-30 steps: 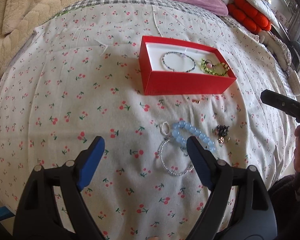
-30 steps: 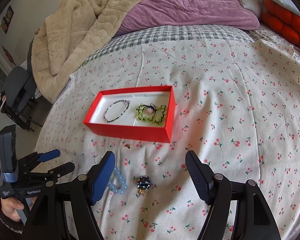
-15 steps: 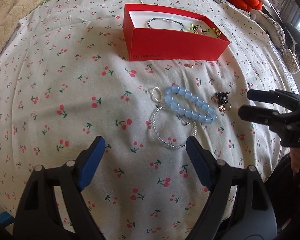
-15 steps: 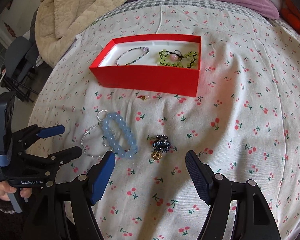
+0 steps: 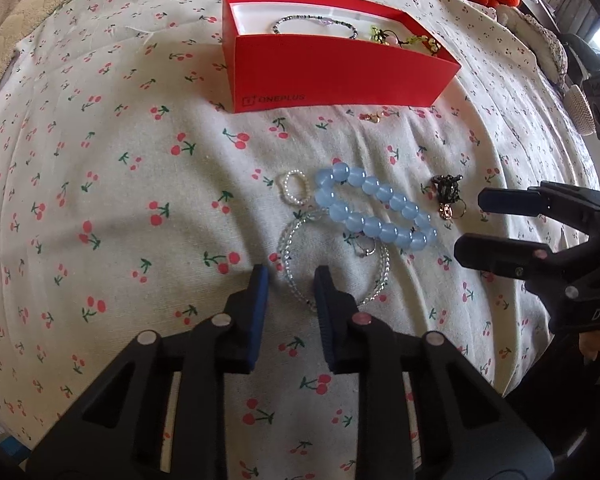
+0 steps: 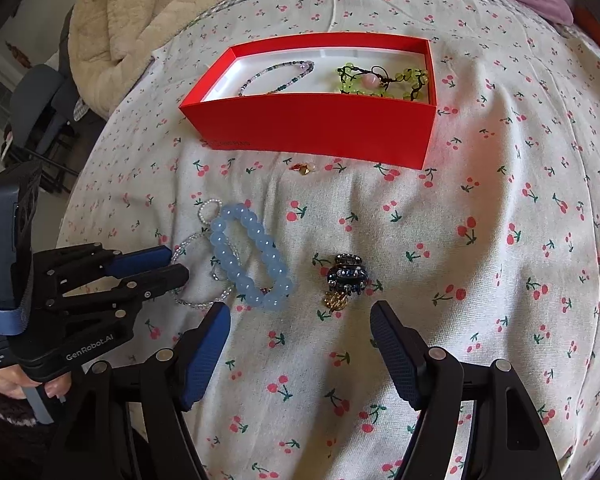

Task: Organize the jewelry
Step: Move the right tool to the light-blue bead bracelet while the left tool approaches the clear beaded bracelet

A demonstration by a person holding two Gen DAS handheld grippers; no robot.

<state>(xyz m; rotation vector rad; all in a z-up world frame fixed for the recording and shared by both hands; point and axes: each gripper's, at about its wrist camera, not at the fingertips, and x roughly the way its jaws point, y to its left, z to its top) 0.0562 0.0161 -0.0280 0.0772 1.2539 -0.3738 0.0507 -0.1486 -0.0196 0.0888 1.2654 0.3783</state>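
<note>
Left hand-held gripper (image 5: 289, 285) closing on the clear bracelet (image 5: 332, 264) on the bed (image 5: 100, 200)

Low centre of the left view, its jaws are closing with the bracelet's near rim between them, not visibly pinched yet; right hand-held gripper (image 6: 300, 330) stands apart, empty, just below the dark clip (image 6: 346, 276); blue bracelet (image 6: 252, 258) lies beside; red box (image 6: 312, 128) sits upper centre. Next, I judge: finish the pinch, lift clear, carry to the box.
</note>
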